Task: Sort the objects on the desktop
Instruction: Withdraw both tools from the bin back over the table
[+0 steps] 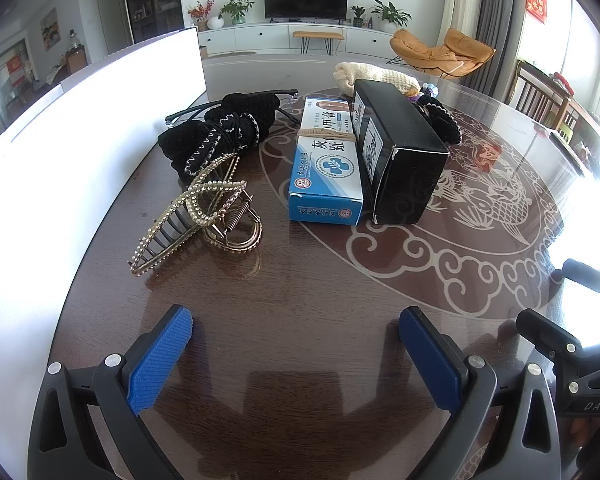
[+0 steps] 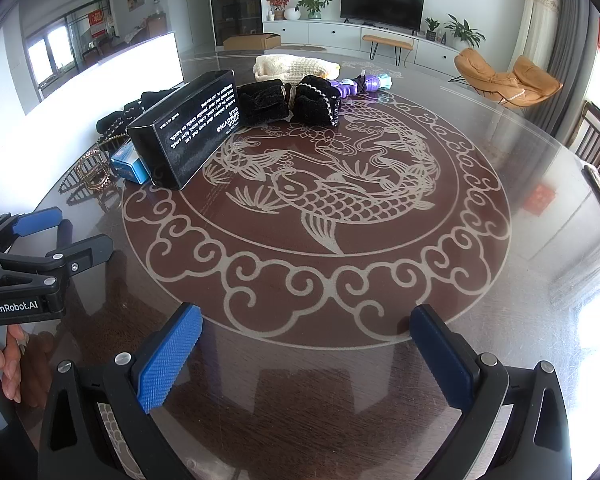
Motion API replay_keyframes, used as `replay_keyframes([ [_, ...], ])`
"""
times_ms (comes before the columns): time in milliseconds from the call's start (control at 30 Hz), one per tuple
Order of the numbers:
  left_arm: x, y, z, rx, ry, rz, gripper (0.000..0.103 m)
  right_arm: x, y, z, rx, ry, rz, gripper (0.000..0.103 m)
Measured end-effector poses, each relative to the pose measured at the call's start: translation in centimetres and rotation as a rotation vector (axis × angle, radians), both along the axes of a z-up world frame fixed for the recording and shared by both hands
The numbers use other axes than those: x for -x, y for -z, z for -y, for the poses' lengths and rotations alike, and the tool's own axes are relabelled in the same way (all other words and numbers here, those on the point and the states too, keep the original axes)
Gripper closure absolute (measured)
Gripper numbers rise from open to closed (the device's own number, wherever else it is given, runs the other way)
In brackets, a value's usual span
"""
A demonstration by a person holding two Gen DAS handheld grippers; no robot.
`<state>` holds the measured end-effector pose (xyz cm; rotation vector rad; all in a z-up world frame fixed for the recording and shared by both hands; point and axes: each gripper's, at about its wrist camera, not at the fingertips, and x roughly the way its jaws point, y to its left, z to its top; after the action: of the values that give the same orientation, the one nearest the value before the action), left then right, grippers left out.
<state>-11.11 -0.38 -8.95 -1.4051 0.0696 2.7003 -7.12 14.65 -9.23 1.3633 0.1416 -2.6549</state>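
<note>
Well ahead of the left gripper [image 1: 296, 340], and apart from its blue pads [image 1: 160, 356], lies the gold rhinestone hair claw [image 1: 196, 220], with a black velvet scrunchie [image 1: 220, 132] behind it and a blue-and-white medicine box [image 1: 326, 168] touching a black box [image 1: 400, 148]. Beside them stands a white bin wall [image 1: 100, 120] (its inside is hidden). Both grippers are spread wide and empty; the right gripper [image 2: 306, 352] hovers over the carp-patterned table [image 2: 340, 200].

Television [image 2: 382, 5], potted plants [image 2: 313, 3], orange chair [image 2: 508, 77], perhaps a cardboard box [image 2: 252, 41].
</note>
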Motion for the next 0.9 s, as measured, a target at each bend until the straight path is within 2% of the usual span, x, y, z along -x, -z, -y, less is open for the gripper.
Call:
replay_keyframes([
  [900, 0.13, -0.01, 0.01, 0.001, -0.004, -0.002, 0.000, 0.03, -0.02, -0.01, 0.000, 0.000, 0.000, 0.000],
])
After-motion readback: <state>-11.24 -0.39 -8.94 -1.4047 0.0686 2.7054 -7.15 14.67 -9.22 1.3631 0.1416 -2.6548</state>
